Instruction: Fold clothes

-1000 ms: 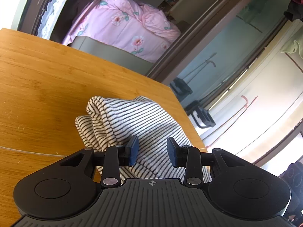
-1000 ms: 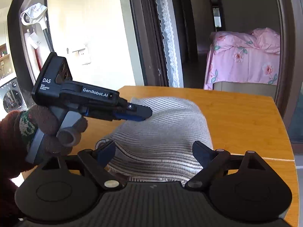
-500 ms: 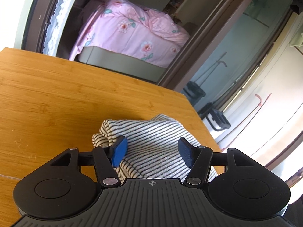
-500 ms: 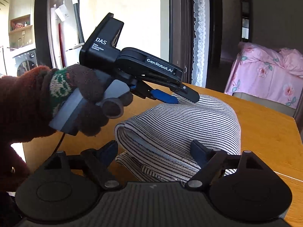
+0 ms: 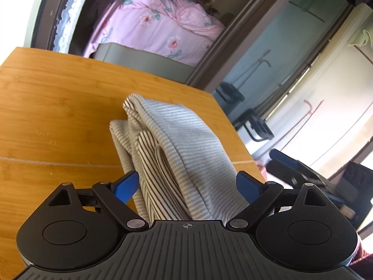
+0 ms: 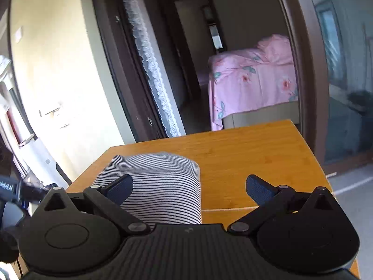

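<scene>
From my left wrist camera, the striped garment point(image 5: 177, 154) lies folded in a soft bundle on the bench point(image 5: 58, 107), running up between the blue pads of my left hand-held gripper point(image 5: 187, 185). Its jaws are opening wide and neither pad presses the cloth. The knit is finely ribbed, dark lines on pale. My right hand-held gripper point(image 5: 303, 170) shows blurred at the right edge.

From my right wrist camera, the garment point(image 6: 160, 184) sits toward the left pad of my right hand-held gripper point(image 6: 190, 190), its jaws opening wide (nothing gripped). The bench point(image 6: 256, 154) is smooth honey-coloured bamboo. Lettering on the left hand-held gripper point(image 6: 21, 190) is too blurred to read.
</scene>
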Motion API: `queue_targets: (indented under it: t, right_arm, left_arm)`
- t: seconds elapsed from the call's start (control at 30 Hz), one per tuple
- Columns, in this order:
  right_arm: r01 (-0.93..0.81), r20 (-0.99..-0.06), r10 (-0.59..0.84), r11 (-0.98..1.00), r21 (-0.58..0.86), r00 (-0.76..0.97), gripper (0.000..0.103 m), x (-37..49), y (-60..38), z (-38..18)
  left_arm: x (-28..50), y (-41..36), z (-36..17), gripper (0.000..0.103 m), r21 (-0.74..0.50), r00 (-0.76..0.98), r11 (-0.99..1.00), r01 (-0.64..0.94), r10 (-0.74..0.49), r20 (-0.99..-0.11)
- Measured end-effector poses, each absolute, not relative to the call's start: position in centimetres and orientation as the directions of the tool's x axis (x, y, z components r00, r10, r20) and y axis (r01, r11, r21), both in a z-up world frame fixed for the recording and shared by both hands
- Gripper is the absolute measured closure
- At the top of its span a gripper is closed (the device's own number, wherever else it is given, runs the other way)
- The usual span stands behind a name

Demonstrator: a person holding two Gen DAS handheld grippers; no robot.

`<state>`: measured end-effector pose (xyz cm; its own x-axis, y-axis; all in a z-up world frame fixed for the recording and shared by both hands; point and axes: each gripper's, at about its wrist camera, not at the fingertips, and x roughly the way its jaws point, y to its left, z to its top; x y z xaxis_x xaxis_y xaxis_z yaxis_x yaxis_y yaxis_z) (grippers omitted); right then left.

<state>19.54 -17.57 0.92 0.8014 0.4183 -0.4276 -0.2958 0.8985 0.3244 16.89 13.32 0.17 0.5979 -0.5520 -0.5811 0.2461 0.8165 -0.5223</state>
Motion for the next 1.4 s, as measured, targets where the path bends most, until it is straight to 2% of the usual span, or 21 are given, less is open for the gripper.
queue_targets:
  t: [0.03,0.07,0.1,0.17,0.2,0.27,0.33,0.47,0.5,0.57,0.63,0.7,0.83,0.9,1.0,1.07,1.2,1.3,1.4]
  right_arm:
    - [-0.285,-0.441,0.42,0.896,0.34,0.793,0.0,19.8,-17.6,0.4]
    - [-0.274,-0.454,0.421,0.894,0.355,0.785,0.0,20.1,-17.7,-0.1]
    - [-0.268,-0.463,0.422,0.893,0.362,0.779,0.0,20.3,-17.6,-0.6]
    - [-0.28,-0.47,0.431,0.891,0.358,0.77,0.0,20.2,-17.1,-1.1]
    - [-0.292,-0.474,0.441,0.887,0.357,0.762,0.0,20.0,-16.8,-1.2]
    - [-0.318,-0.484,0.461,0.881,0.35,0.744,0.0,19.8,-16.1,-1.6]
    - [-0.348,-0.505,0.465,0.884,0.313,0.727,0.0,19.3,-15.0,-2.0]
    - [-0.388,-0.544,0.431,0.9,0.2,0.72,0.0,18.9,-12.7,-2.8]
    - [-0.39,-0.545,0.43,0.9,0.195,0.72,0.0,18.9,-12.4,-2.8]
    - [-0.389,-0.55,0.433,0.899,0.201,0.714,0.0,19.1,-12.3,-2.7]
    - [-0.384,-0.552,0.434,0.899,0.212,0.712,0.0,19.2,-12.4,-2.7]
    - [-0.378,-0.551,0.434,0.899,0.219,0.713,0.0,19.2,-12.5,-2.8]
    - [-0.375,-0.548,0.438,0.898,0.23,0.712,0.0,19.2,-12.6,-3.0]
    - [-0.375,-0.549,0.443,0.896,0.238,0.709,0.0,19.3,-12.7,-3.1]
    - [-0.372,-0.548,0.442,0.896,0.242,0.71,0.0,19.4,-12.7,-3.1]
    - [-0.371,-0.541,0.437,0.899,0.232,0.719,0.0,19.2,-12.6,-3.0]
    - [-0.401,-0.505,0.445,0.894,0.202,0.739,0.0,18.5,-12.4,-1.9]
    - [-0.465,-0.468,0.486,0.869,0.169,0.738,0.0,17.9,-11.6,-0.4]
    - [-0.503,-0.518,0.459,0.862,0.064,0.721,0.0,18.0,-9.5,-0.6]
  left_arm:
    - [16.6,12.8,-0.1,0.016,-0.507,0.587,0.824,0.254,-0.548,-0.596]
    - [16.3,12.3,-0.4,0.027,-0.488,0.577,0.831,0.266,-0.543,-0.61]
    - [16.1,11.8,-0.6,0.042,-0.461,0.576,0.844,0.272,-0.527,-0.625]
    - [15.8,11.6,-0.3,0.058,-0.446,0.595,0.849,0.282,-0.52,-0.613]
    - [15.7,11.6,0.0,0.064,-0.444,0.606,0.849,0.288,-0.52,-0.602]
    - [15.4,12.1,0.8,0.067,-0.476,0.625,0.825,0.306,-0.551,-0.553]
    - [15.4,12.5,1.1,0.067,-0.503,0.631,0.807,0.308,-0.569,-0.527]
    - [16.1,12.9,-1.3,0.064,-0.504,0.591,0.834,0.225,-0.528,-0.61]
    - [16.3,13.3,-2.1,0.058,-0.521,0.58,0.829,0.203,-0.53,-0.618]
    - [16.5,14.1,-2.6,0.055,-0.553,0.576,0.813,0.181,-0.543,-0.611]
    - [16.6,14.3,-2.2,0.05,-0.534,0.586,0.826,0.181,-0.526,-0.616]
    - [16.4,14.1,-1.1,0.05,-0.485,0.611,0.851,0.202,-0.497,-0.616]
    - [15.9,13.6,2.4,0.051,-0.4,0.699,0.876,0.271,-0.464,-0.544]
    - [16.4,13.3,3.2,0.049,-0.429,0.701,0.845,0.319,-0.515,-0.493]
    - [18.0,12.2,2.9,0.048,-0.469,0.676,0.805,0.364,-0.574,-0.461]
    - [19.6,11.8,1.5,0.048,-0.473,0.665,0.814,0.337,-0.562,-0.493]
    - [22.0,13.1,-1.6,0.064,-0.539,0.65,0.798,0.268,-0.563,-0.51]
    - [22.4,13.7,-1.9,0.064,-0.559,0.646,0.789,0.257,-0.57,-0.508]
    - [22.1,13.7,-1.9,0.064,-0.541,0.653,0.798,0.266,-0.562,-0.508]
